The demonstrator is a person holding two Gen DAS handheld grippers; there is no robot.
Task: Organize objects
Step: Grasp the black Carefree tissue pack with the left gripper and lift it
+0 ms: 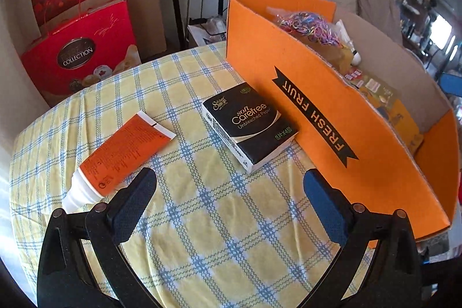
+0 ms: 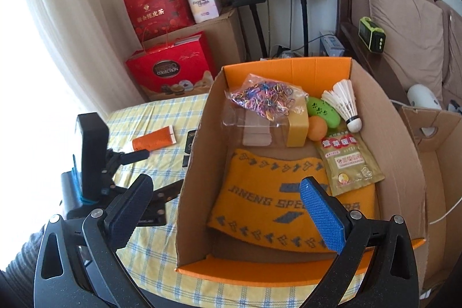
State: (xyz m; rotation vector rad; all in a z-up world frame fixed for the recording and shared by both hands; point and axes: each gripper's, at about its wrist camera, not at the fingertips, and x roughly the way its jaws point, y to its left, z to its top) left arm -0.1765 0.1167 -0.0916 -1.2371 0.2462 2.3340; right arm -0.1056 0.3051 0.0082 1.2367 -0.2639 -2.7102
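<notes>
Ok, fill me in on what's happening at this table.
A person is tidying loose items into an orange FRESH FRUIT cardboard box on the checked tablecloth. The box already holds a bag of rubber bands, a shuttlecock, an orange towel and a snack packet. A black tissue pack and an orange tube still lie outside. The left gripper is open and empty above the cloth near both; the right gripper is open over the box.
</notes>
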